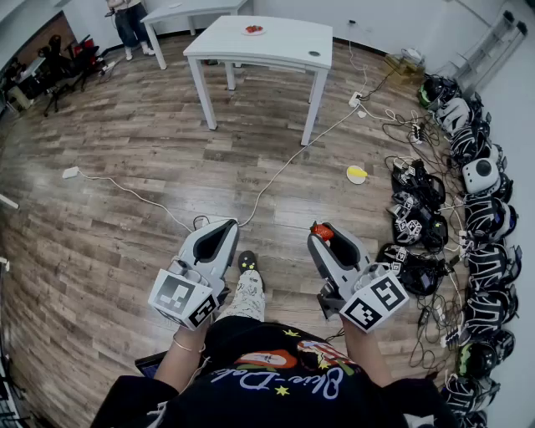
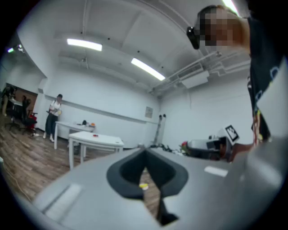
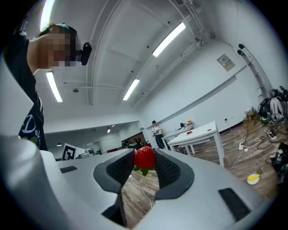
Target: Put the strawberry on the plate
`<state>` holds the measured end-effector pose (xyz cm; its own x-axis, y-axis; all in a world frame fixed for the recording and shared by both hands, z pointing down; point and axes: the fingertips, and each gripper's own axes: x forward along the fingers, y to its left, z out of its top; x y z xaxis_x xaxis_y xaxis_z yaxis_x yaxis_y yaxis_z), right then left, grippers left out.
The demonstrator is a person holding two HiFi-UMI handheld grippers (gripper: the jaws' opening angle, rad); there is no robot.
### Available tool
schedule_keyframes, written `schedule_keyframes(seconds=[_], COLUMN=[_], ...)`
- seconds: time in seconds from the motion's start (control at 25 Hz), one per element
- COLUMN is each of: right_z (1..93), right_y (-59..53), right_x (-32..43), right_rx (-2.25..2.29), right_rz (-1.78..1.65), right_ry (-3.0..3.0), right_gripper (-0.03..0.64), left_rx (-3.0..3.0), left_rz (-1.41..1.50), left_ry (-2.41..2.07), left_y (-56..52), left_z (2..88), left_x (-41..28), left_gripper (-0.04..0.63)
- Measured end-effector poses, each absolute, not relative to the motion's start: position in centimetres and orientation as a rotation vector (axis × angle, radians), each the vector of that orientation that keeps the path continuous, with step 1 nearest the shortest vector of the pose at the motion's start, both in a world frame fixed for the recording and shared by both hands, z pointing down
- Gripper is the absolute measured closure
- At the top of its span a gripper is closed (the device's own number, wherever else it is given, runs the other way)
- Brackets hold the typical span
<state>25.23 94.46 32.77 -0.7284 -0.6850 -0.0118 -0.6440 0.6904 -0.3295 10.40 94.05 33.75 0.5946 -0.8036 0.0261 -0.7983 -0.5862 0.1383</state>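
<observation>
A red strawberry with green leaves is pinched at the tips of my right gripper, which is shut on it and held at waist height over the wooden floor. My left gripper hangs beside it, its jaws meeting at the tips with nothing between them. Far ahead, a small plate with something red on it sits on a white table.
Dark headsets and gear lie piled along the right wall, with cables trailing across the floor. A yellow object lies on the floor. A second white table and a standing person are at the back.
</observation>
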Motion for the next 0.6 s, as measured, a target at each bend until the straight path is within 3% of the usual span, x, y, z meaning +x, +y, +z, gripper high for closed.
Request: schedule_keyframes(seconds=[0.6], right_z=[31.4], right_y=[67.0], right_x=[16.5], right_rx=[-1.137], right_rz=[-0.386], right_ry=[2.757], right_gripper=[0.468], left_rx=[2.778], left_rz=[-0.048], left_ry=[-1.249], left_y=[66.7], left_z=[33.6], left_x=[3.5], left_gripper=[0.595])
